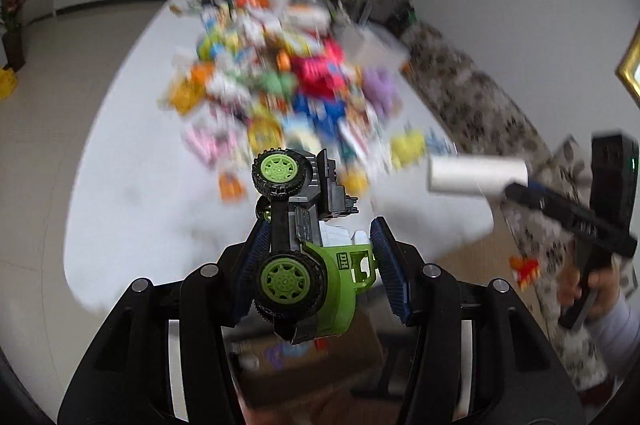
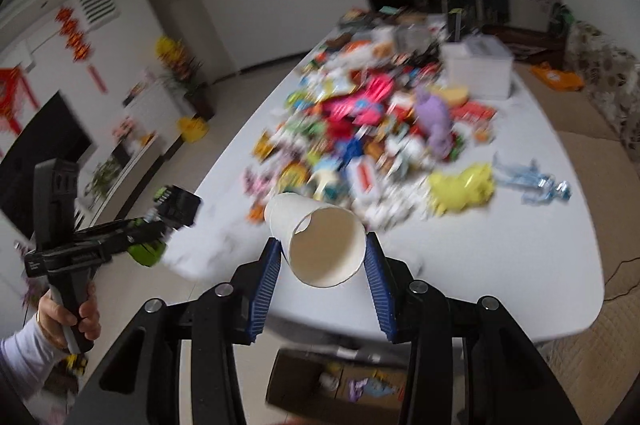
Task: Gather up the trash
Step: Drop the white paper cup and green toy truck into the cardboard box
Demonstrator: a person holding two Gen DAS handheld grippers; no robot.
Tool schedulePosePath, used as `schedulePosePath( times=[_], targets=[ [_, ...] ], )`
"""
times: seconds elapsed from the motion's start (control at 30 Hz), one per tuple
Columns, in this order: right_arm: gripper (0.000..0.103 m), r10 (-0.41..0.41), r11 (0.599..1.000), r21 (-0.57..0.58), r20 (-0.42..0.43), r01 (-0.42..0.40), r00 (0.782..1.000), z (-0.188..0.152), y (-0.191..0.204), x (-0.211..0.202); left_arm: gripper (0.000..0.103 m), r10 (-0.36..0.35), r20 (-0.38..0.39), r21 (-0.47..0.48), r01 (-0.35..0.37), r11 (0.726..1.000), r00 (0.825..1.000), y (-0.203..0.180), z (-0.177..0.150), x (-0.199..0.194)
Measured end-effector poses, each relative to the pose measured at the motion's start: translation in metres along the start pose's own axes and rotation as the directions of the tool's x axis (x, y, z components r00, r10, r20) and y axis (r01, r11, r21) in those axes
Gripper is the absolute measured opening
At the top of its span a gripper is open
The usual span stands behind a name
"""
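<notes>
My left gripper [image 1: 320, 227] is shut on a green and black toy truck [image 1: 304, 257], its blue pads pressing the cab from both sides above the near edge of the white table [image 1: 120, 185]. My right gripper [image 2: 323, 243] is shut on a white paper cup [image 2: 320, 245] that lies on its side with its mouth toward the camera. The left wrist view shows that cup [image 1: 476, 177] at the right, held by the right gripper [image 1: 516, 191]. The right wrist view shows the left gripper [image 2: 156, 229] with the truck [image 2: 148, 251] at the left. A blurred pile of toys and wrappers [image 2: 380, 129] covers the table.
An open cardboard box [image 2: 340, 381] with a few items sits on the floor below the table's near edge. A white container [image 2: 476, 69] stands at the table's far right. A patterned sofa [image 1: 472, 105] runs along the right. A hand [image 2: 68, 313] grips the left tool's handle.
</notes>
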State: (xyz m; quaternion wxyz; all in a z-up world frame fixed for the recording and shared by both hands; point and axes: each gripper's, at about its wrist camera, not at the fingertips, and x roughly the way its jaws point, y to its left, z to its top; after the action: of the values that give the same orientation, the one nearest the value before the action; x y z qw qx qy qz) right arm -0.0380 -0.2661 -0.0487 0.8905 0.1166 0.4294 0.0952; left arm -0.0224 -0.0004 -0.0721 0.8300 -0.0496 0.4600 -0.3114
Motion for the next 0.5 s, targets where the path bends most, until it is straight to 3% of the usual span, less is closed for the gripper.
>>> schedulePosePath(
  times=[0.1,0.2,0.27,0.43,0.5],
  targets=[
    [0.042,0.028,1.000,-0.001,-0.104,-0.028,0.994,-0.034,0.009,0.009,0.051,-0.035,-0.115,-0.011,0.034,0.999,0.993,-0.007,-0.047,0.007],
    [0.042,0.024,1.000,0.017,-0.226,-0.021,0.974,-0.075,0.011,0.031,0.051,-0.061,-0.253,-0.078,0.042,0.996,0.965,-0.003,-0.099,0.037],
    [0.042,0.016,0.999,0.041,-0.303,-0.004,0.953,-0.104,0.007,0.052,0.051,-0.046,-0.316,-0.091,0.018,0.996,0.948,0.003,-0.128,0.060],
    [0.042,-0.060,0.994,0.058,-0.463,0.098,0.884,-0.186,-0.017,0.129,0.051,-0.042,-0.481,-0.192,-0.058,0.980,0.876,0.035,-0.206,0.154],
    [0.042,-0.087,0.989,0.060,-0.512,0.136,0.854,-0.221,-0.031,0.169,0.051,-0.028,-0.516,-0.214,-0.097,0.972,0.856,0.046,-0.228,0.190]
  ],
)
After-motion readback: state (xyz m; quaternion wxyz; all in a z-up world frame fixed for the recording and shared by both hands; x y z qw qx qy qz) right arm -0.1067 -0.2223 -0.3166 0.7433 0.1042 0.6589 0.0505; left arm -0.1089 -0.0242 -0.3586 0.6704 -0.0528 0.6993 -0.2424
